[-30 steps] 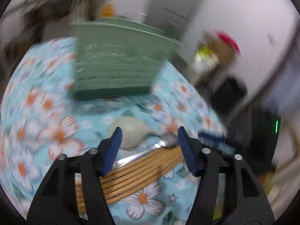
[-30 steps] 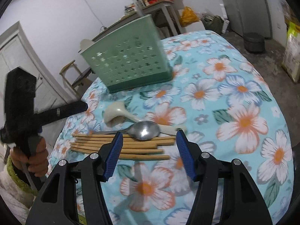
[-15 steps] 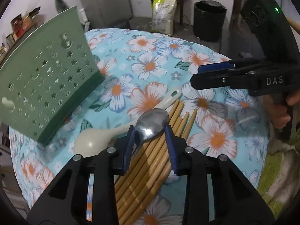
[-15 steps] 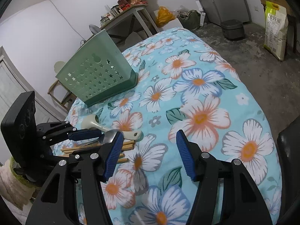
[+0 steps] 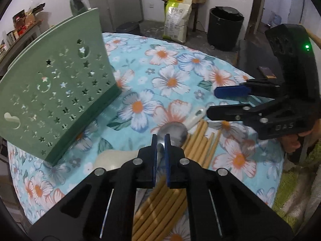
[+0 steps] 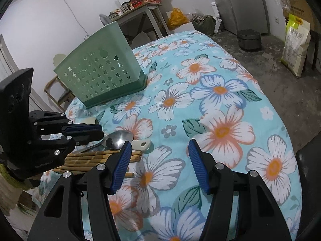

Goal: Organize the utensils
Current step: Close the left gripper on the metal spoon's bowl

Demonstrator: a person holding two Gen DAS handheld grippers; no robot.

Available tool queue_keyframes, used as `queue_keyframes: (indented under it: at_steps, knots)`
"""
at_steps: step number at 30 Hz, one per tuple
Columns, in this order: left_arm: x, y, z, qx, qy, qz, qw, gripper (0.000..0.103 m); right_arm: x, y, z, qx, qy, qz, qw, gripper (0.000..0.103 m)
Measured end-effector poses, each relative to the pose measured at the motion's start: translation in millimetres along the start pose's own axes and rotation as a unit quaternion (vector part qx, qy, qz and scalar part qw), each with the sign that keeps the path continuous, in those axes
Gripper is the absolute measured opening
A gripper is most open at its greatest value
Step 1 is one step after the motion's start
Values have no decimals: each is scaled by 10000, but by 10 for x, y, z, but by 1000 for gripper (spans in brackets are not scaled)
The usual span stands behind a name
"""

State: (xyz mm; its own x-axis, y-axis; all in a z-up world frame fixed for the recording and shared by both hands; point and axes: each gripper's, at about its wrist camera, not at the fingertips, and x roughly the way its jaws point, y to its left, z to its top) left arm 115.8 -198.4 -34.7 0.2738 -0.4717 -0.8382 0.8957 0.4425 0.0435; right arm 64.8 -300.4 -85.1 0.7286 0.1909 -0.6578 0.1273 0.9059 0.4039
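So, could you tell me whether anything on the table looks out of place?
Yes: the utensils lie loose beside the green basket rather than in it, with the metal spoon resting across the chopsticks and over the white spoon.

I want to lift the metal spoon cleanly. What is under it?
The metal spoon lies across the bamboo chopsticks and the white spoon. The left gripper covers its handle, so what lies beneath there is hidden.

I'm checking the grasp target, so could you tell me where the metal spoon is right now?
The metal spoon lies on the floral cloth atop the wooden chopsticks, its neck pinched by the left gripper, beside the white spoon.
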Motion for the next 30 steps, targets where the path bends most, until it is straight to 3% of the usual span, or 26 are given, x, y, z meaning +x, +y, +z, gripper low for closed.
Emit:
queue_keyframes:
  at_steps: [2,4,7,13,15,16,20,25,30]
  knots:
    - [0,-63,-20,149,32,-39,9999,10,16,-11,-10,-6,9,-13,10000,58]
    - [28,-141,-23,342,94,27,9994,27,21,-20,-12,9,3,-2,10000,58]
    - [68,-216,-8,508,99,88,9986,39,18,-24,-12,0,-2,-6,10000,58]
    - [239,-280,79,884,217,309,9954,43,13,-17,-17,-55,-20,-48,10000,58]
    - [266,-237,128,789,262,171,9964,41,12,-17,-19,-72,-25,-58,10000,58]
    - [271,-220,145,749,266,123,9968,32,12,-12,-20,-90,-31,-72,9999,58]
    - [235,-169,188,725,205,-9,9972,23,20,6,-28,-133,-42,-109,9998,58]
    - [116,-128,222,743,80,-64,9972,2,30,11,-26,-133,-37,-117,9998,58]
    - [137,-14,272,550,129,27,9984,1,28,5,-23,-131,-40,-112,9998,58]
